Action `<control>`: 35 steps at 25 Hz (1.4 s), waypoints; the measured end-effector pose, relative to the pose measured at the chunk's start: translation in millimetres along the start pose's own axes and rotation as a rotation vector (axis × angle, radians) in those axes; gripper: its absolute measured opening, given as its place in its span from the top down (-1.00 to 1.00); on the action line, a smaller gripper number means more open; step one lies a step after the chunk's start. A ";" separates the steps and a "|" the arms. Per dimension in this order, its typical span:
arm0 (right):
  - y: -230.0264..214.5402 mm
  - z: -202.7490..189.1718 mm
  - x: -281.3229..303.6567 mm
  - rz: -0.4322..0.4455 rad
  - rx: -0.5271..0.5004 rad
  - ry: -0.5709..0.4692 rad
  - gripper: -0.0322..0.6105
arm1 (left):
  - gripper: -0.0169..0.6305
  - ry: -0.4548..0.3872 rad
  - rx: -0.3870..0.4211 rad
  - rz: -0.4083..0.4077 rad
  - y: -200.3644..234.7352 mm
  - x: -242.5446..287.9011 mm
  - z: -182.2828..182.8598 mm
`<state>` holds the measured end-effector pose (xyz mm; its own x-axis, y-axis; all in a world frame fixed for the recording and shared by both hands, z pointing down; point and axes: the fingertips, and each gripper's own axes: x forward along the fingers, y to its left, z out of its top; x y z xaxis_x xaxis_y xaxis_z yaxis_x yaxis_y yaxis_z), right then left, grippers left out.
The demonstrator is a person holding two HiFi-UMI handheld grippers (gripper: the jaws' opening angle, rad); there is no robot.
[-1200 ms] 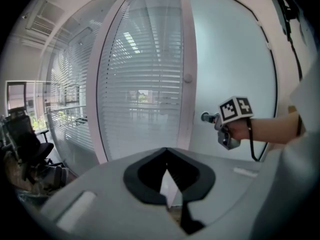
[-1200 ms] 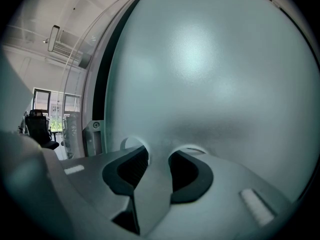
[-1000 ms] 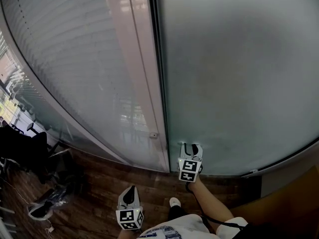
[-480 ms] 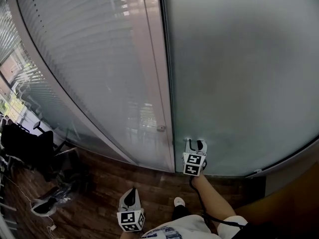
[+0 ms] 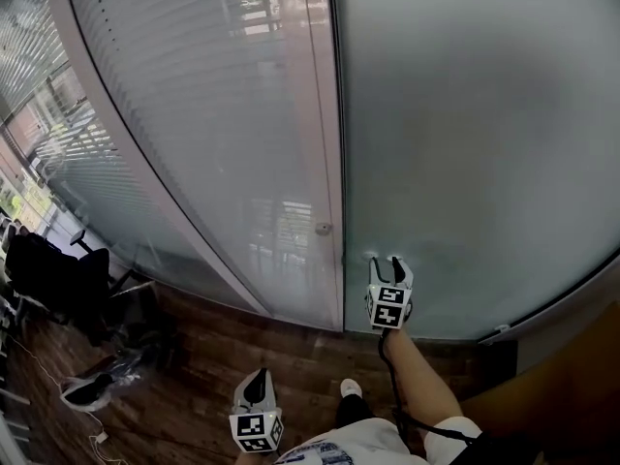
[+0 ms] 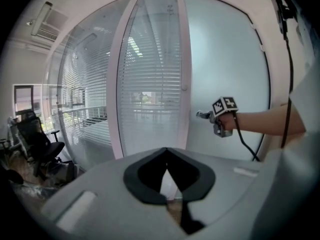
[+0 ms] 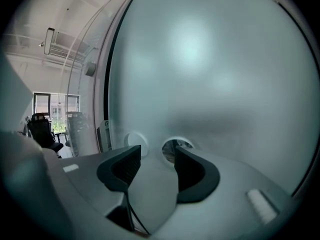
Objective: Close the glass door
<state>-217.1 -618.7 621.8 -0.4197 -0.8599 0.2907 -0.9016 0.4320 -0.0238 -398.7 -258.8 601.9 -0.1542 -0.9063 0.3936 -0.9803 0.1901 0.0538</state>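
Just ahead of the right gripper — jaws opening, empty — the smooth frosted glass door carries two round fittings, clear only in that gripper's view. The left gripper is closed, empty.

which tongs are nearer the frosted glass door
Right. The right tongs are at the frosted glass door, jaws opening, nothing between; the left tongs hang back, well short of it.

A dark wooden plank floor runs along the bottom. At its left stands a black wheeled office chair, and near it lies a grey-and-black bundle, too blurred to identify. White horizontal slatted blinds fill the upper left. A white ceiling air-conditioning unit sits overhead.
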 end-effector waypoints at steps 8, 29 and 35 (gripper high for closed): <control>3.3 -9.4 -87.5 0.006 0.039 -0.052 0.28 | 0.94 -0.033 0.012 -0.036 -8.4 -45.3 -17.2; 43.1 -29.6 -327.8 0.265 -0.027 -0.115 0.88 | 0.94 -0.093 0.019 -0.125 -55.3 -90.4 -36.7; 39.4 -49.7 -349.1 0.255 -0.007 -0.073 0.88 | 0.94 -0.096 0.031 -0.153 -66.0 -94.0 -34.5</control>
<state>-100.9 -288.0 567.0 -0.6399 -0.7402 0.2063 -0.7650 0.6390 -0.0803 -315.3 -173.1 593.0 -0.0126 -0.9559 0.2935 -0.9963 0.0368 0.0773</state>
